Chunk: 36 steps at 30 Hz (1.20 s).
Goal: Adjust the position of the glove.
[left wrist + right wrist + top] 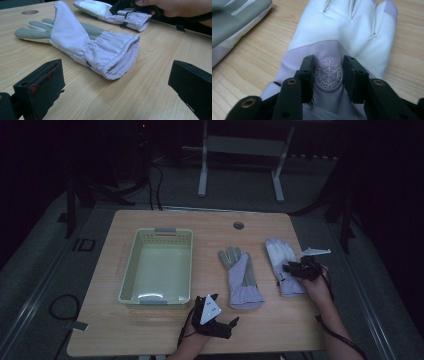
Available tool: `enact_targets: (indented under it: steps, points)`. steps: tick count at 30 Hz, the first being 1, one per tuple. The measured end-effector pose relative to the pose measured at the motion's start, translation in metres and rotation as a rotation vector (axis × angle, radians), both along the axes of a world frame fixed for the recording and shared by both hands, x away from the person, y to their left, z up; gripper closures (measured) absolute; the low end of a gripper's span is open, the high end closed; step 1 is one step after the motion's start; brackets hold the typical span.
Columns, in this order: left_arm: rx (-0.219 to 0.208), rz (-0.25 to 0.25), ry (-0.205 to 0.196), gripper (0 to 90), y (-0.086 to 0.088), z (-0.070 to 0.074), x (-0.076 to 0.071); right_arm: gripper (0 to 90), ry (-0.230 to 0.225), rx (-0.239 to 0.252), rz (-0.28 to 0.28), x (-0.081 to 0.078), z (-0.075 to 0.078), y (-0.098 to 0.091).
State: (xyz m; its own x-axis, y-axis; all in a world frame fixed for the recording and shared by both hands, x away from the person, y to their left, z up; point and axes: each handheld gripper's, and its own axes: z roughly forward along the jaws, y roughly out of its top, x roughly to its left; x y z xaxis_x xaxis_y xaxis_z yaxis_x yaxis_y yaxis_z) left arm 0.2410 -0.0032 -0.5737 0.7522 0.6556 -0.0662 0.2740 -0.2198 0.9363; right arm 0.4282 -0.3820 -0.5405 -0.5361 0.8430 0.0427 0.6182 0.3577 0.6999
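Two lilac and white winter gloves lie flat on the wooden table [200,222]. The middle glove [241,277] [82,42] shows its grey palm, cuff toward me. My left gripper [225,310] [116,82] hovers low just short of that cuff, jaws wide apart and empty. The right glove [282,262] [342,30] [120,13] lies back up with a round snowflake badge [328,75]. My right gripper [291,269] [328,65] is down on it, open, one jaw on each side of the badge, which still looks flat.
A pale green plastic basket [131,265] stands empty on the left half of the table. A round cable hole [238,225] sits near the far edge. Table legs and cables lie on the dark floor beyond.
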Motion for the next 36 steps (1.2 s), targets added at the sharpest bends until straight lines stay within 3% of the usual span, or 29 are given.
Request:
enact_targets:
  steps: [5, 7, 18, 19, 24, 29, 36]
  points:
    - [-0.003, 0.001, 0.002, 0.6, 0.000, 0.000, 0.000, 73.3, 0.009, 0.022, -0.021, -0.001, 0.002, 0.000]
    - [-0.001, 0.001, 0.002, 0.6, 0.000, 0.000, 0.000, 77.5, 0.008, 0.029, -0.060, -0.004, 0.009, 0.001]
    - [0.002, 0.002, 0.000, 0.6, 0.000, 0.000, 0.000, 79.3, -0.021, 0.053, -0.127, -0.017, 0.040, -0.002]
    - [0.003, 0.002, -0.001, 0.6, 0.000, 0.000, 0.000, 79.5, -0.039, 0.077, -0.138, -0.023, 0.054, -0.002]
    - [0.005, 0.002, -0.002, 0.6, 0.000, 0.000, 0.000, 79.5, -0.075, 0.110, -0.134, -0.036, 0.080, 0.003]
    - [0.007, 0.002, -0.003, 0.6, -0.001, 0.000, 0.000, 79.5, -0.112, 0.110, -0.118, -0.050, 0.106, 0.016]
    - [0.006, 0.001, -0.005, 0.6, -0.001, 0.000, -0.001, 79.5, -0.142, 0.112, -0.092, -0.065, 0.127, 0.038]
